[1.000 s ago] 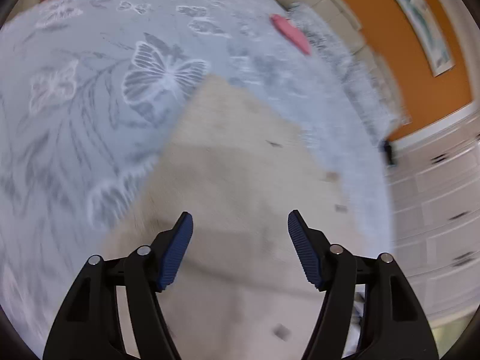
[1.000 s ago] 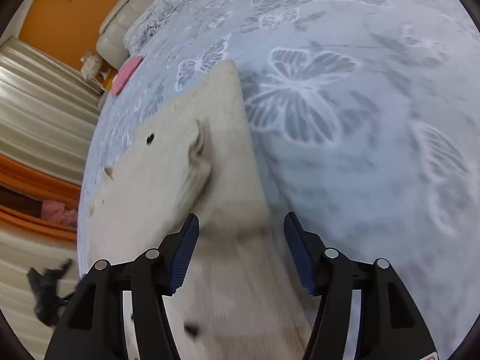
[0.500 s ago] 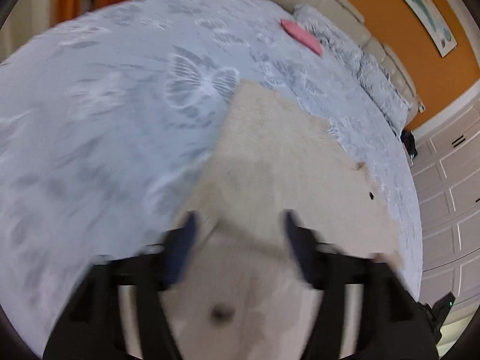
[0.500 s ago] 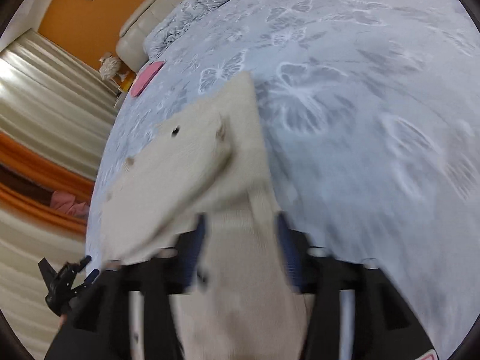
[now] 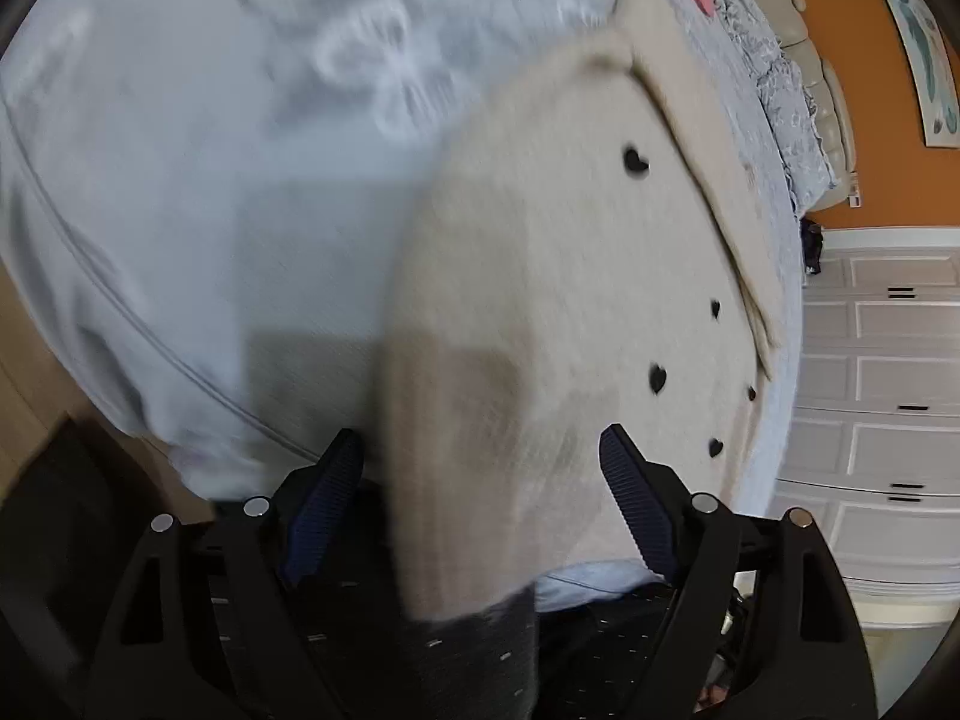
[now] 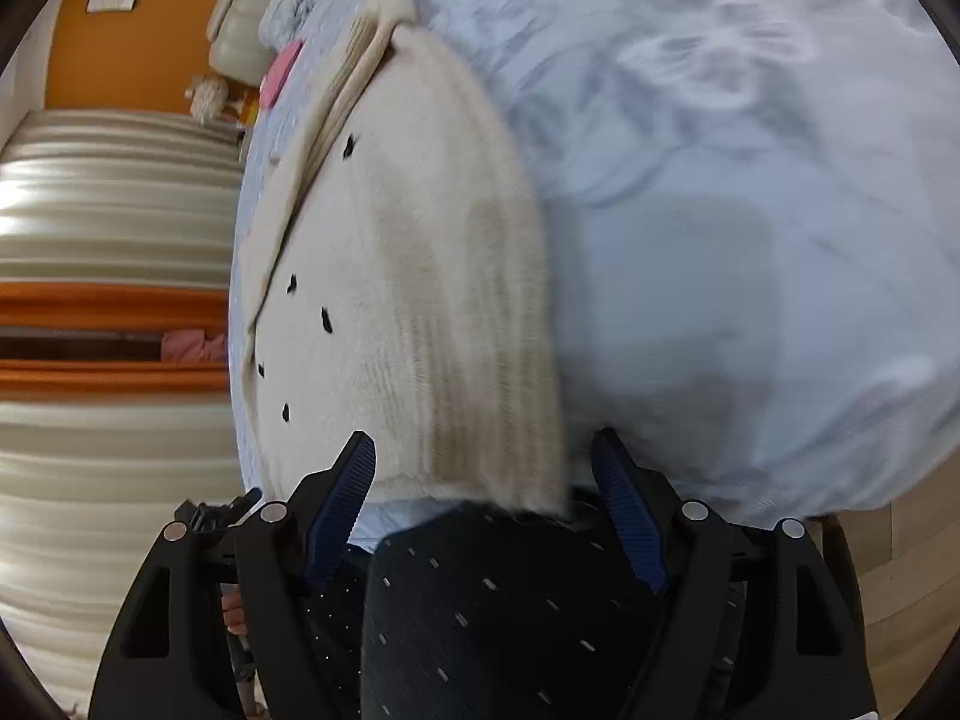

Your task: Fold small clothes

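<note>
A cream knitted garment [image 5: 564, 300] with small black hearts lies on the grey butterfly-print bedspread [image 5: 180, 180], its ribbed hem hanging over the bed's near edge. It also shows in the right wrist view [image 6: 408, 276]. My left gripper [image 5: 480, 504] is open, its blue pads either side of the hem's left corner. My right gripper [image 6: 486, 510] is open around the hem's right corner. Neither pad visibly touches the cloth. A folded sleeve [image 5: 708, 138] lies along the garment's far side.
A pink item [image 6: 281, 69] lies on the bed near the cream headboard [image 6: 237, 30]. The person's dark dotted trousers [image 6: 510, 618] are right below the grippers. White cabinets [image 5: 888, 396] stand to the right, striped curtains [image 6: 108, 192] to the left.
Both grippers have pulled back toward the bed's near edge and dropped low. The garment's hem now lies between the open jaws at the edge.
</note>
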A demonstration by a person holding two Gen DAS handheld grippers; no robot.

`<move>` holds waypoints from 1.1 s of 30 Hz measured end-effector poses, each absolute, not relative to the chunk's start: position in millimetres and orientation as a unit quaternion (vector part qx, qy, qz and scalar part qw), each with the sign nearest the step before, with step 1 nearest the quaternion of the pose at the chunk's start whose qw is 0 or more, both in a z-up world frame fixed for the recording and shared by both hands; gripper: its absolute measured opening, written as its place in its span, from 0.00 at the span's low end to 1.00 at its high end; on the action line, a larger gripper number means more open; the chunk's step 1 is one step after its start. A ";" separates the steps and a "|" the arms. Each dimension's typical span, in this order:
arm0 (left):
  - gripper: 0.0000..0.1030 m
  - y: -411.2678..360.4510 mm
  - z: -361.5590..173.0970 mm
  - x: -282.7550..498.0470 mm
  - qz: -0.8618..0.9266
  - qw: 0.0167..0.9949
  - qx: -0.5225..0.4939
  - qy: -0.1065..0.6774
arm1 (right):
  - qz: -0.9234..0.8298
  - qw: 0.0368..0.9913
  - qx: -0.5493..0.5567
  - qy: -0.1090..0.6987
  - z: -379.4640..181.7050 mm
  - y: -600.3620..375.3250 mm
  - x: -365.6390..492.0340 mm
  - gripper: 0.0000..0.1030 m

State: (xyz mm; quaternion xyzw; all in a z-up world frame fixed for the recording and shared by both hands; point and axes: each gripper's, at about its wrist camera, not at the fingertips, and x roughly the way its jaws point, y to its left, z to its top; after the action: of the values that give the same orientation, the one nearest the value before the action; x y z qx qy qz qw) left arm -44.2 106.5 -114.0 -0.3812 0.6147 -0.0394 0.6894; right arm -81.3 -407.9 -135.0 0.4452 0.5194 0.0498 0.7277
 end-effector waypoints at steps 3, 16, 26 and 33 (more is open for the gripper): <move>0.72 98.4 -115.6 -42.9 -0.018 0.687 -0.371 0.624 | 0.055 0.731 0.445 0.514 -129.3 -405.0 -73.4 0.12; 0.06 121.0 -31.7 -94.1 -0.098 0.710 -0.439 0.542 | 0.053 0.817 0.433 0.377 -32.2 -405.1 -138.8 0.08; 0.06 136.6 15.9 -182.2 -0.138 0.709 -0.442 0.532 | 0.070 0.825 0.414 0.379 3.8 -401.3 -230.7 0.08; 0.06 159.5 68.5 -240.7 -0.142 0.719 -0.481 0.482 | 0.078 0.837 0.413 0.351 54.2 -394.3 -296.2 0.08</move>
State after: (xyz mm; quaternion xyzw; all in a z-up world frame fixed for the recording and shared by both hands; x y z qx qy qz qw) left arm -240.7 159.5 68.5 -0.4808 0.4822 -0.1418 0.7185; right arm -296.2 -394.3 54.2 0.4128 0.3507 0.0777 0.8370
